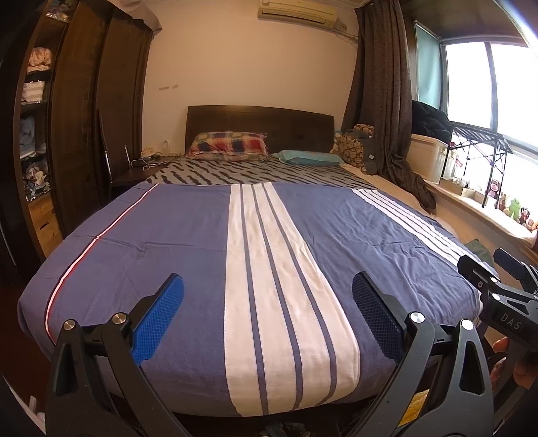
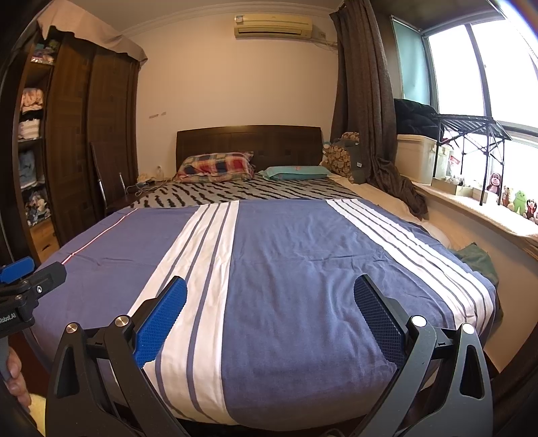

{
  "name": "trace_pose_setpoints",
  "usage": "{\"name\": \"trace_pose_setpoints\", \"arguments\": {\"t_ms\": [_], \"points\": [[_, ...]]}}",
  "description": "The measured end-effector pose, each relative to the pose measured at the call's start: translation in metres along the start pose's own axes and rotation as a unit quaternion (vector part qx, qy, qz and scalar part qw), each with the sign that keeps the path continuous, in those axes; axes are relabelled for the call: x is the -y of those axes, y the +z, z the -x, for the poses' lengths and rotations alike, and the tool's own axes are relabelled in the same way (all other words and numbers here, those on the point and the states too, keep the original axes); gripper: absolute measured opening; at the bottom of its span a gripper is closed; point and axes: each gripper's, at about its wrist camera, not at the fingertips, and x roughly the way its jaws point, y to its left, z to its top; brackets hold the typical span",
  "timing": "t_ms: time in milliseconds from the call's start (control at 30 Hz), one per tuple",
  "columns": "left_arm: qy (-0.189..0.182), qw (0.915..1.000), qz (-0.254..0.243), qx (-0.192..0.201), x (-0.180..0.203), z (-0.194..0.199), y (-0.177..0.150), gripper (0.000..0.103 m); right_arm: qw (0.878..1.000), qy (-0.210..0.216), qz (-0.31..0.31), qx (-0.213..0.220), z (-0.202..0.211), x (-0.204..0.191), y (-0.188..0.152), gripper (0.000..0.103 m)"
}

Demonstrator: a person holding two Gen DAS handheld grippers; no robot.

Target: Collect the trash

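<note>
Here, no trash could be made out on the bed [image 1: 188, 235]; only a blurred clutter showed at the bottom edge of the left view, under the bed's foot, too unclear to name. The left hand-held gripper [image 1: 267, 297] hung above the blue-and-white striped cover [image 2: 302, 269], jaws wide and empty. The right hand-held gripper [image 2: 270, 299] hung likewise, spread wide, holding nothing. Each appeared at the edge of the other's view. Toward the frame's centre lay a plaid pillow [image 1: 228, 144] and a teal pillow [image 1: 309, 157] against the dark headboard [image 1: 259, 122]. A wardrobe [image 1: 84, 117] filled the left, a curtain [image 1: 383, 101] and window [image 1: 487, 84] the right, an air conditioner [image 1: 297, 13] the top.
</note>
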Motion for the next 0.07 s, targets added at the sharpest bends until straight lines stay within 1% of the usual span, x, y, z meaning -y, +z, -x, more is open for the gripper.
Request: {"name": "trace_pose_setpoints", "arguments": {"t_ms": [67], "points": [[0.009,0.9999,-0.005,-0.002,0.0013,-0.0010,0.0005,0.095,1.000,0.000,-0.001,-0.001,-0.0013,0.0001,-0.0014,0.100]]}}
